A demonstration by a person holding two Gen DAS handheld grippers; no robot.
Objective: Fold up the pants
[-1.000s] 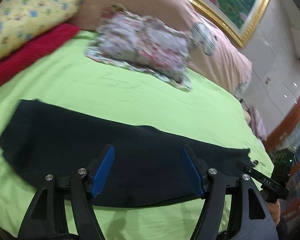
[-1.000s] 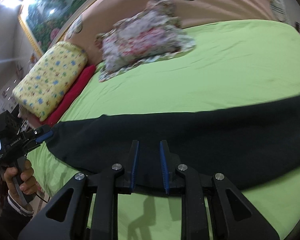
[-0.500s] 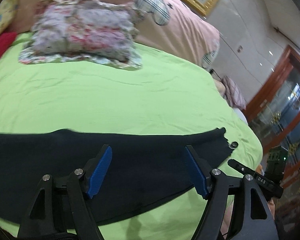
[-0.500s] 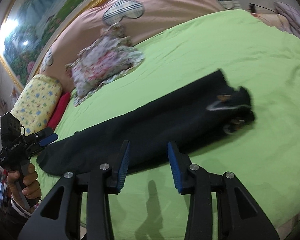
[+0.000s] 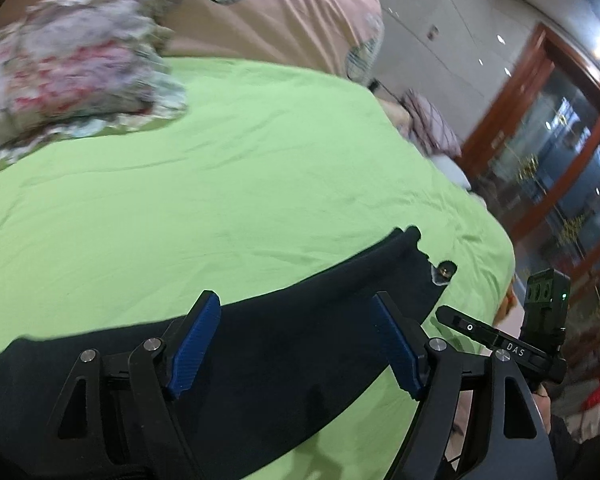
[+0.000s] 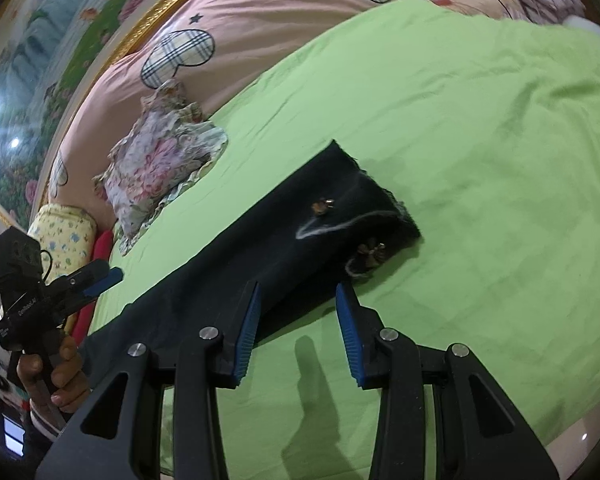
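Left gripper (image 5: 296, 344): jaws have just been widening, empty, above the pants (image 6: 284, 248) | right gripper (image 6: 296, 332): jaws apart, empty, near waistband to take that end | pants: long strip flat across green bed sheet (image 6: 480, 128), ready for crosswise fold.

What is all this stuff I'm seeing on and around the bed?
pants: one, black, laid long across the near part of the bed, metal buttons at the waist end
sheet: one, light green, covering the bed
floral pillow: one, pink and grey, on the sheet near the headboard
quilt: one, pink with plaid hearts, bunched behind the pillow
yellow pillow: one, patterned, at the far end
red cloth: one, beside the yellow pillow
painting: one, gold-framed, on the wall
cabinet: one, wood and glass, beside the bed
left claw: black, blue pads, open over the pants
right claw: same, open, empty
hand: gripping the left claw's handle
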